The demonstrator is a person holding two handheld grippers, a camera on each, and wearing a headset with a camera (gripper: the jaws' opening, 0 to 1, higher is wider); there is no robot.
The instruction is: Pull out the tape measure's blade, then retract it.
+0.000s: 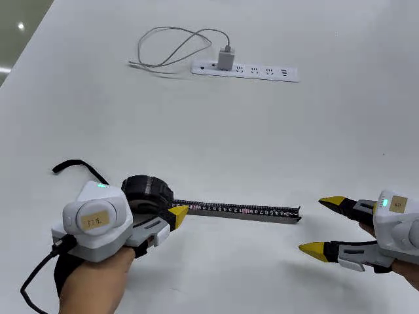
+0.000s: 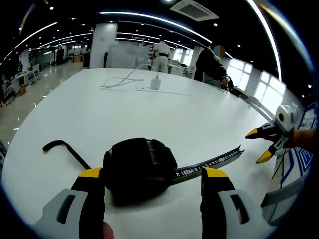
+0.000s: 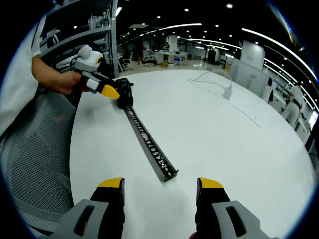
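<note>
Two spread tools: left gripper (image 2: 153, 173) straddles the black tape measure (image 1: 147, 191); blade (image 1: 239, 210) lies extended on the table (image 1: 262, 144); right gripper (image 1: 322, 225) gapes near its tip.

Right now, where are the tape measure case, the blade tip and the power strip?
tape measure case (image 2: 139, 169): left gripper view, middle of black housing.
blade tip (image 3: 170, 175): right gripper view, end hook.
power strip (image 1: 258, 70): head view, middle of white body.

an open-plan office floor: ceiling light strips (image 2: 149, 17) and an air vent (image 2: 192, 9) at the top of the left gripper view, people (image 2: 160, 50) standing beneath. metal shelving (image 3: 92, 31) stands upper left in the right gripper view.
</note>
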